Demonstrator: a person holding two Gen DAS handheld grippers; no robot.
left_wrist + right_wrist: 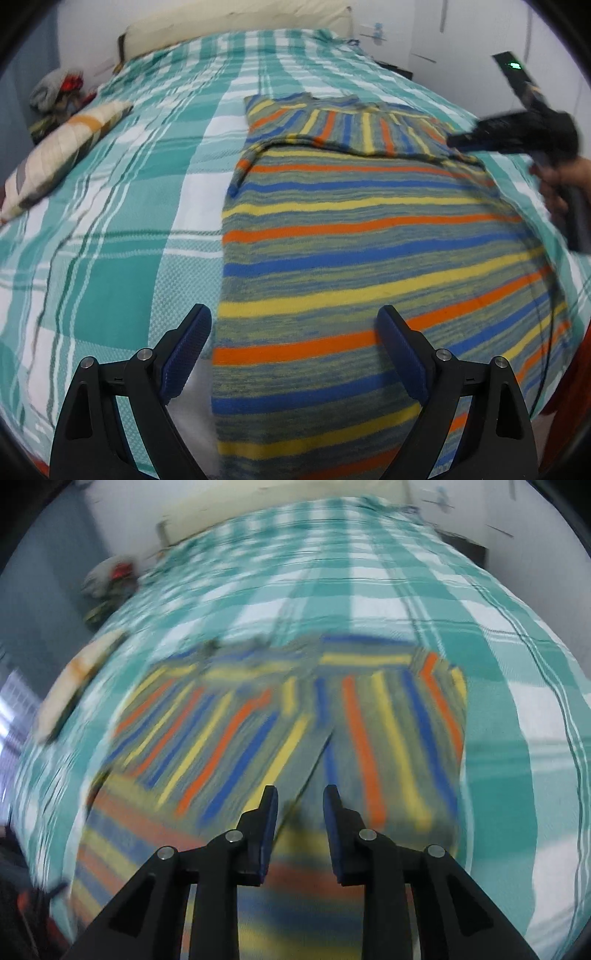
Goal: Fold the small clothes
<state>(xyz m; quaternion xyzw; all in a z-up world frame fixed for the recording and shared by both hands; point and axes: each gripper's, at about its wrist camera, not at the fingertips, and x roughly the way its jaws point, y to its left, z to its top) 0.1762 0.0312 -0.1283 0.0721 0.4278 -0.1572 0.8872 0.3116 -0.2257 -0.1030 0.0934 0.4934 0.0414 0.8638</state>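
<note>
Lying flat on the bedspread [122, 280], the striped sweater [369, 236] is gripped by neither gripper: left gripper [293, 332] wide, right gripper [300, 797] narrowly parted above its folded sleeves, which could be dragged askew by a low pass.

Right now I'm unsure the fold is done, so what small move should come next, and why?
Probably bring the open left gripper down onto the striped sweater's near hem, since both sleeves already lie folded across its top and the lower body is still flat.
</note>
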